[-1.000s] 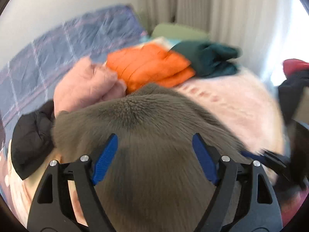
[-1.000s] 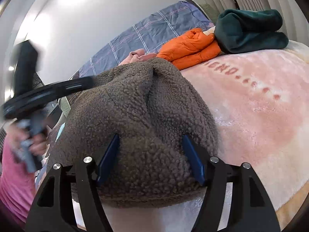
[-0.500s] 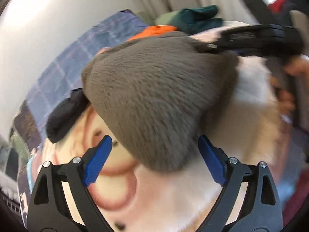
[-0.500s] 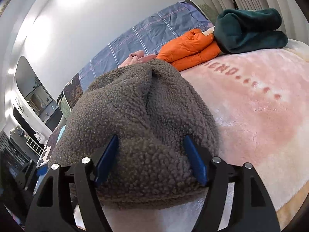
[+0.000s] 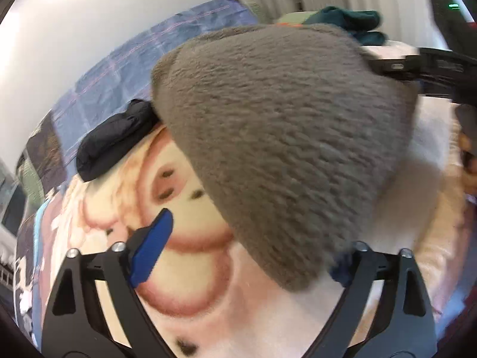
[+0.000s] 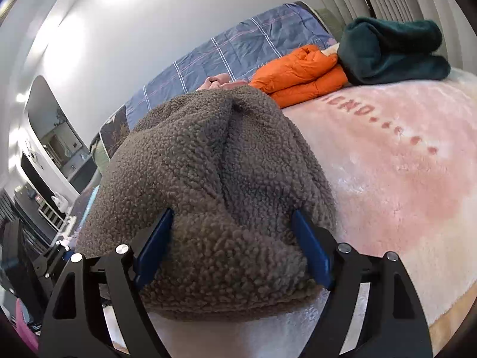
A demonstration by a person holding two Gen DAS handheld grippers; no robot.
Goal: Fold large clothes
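A brown-grey fleece garment (image 5: 283,134) lies bunched on the pink plush blanket (image 5: 190,268) of a bed. My left gripper (image 5: 252,238) points down at the garment's near corner and its jaws are closing. The left pad (image 5: 152,247) is bare over the blanket. The right pad is hidden behind the fleece corner. My right gripper (image 6: 232,213) straddles a thick fold of the same fleece (image 6: 214,179) and its jaws are opening. The fleece still fills the gap between the blue pads (image 6: 310,250). The right gripper's black body (image 5: 417,65) shows at the fleece's far edge.
A black garment (image 5: 116,140) lies left of the fleece. Behind it sit folded clothes: an orange puffer jacket (image 6: 301,71), a dark green fleece (image 6: 393,50) and a pink piece (image 6: 217,82). A blue plaid quilt (image 6: 238,50) lines the wall. A hand (image 5: 468,155) is at the right edge.
The left gripper has come off the fleece, swung down and leftward, and now faces its near corner. The right gripper's jaws have widened around the fold; that hand has stayed put.
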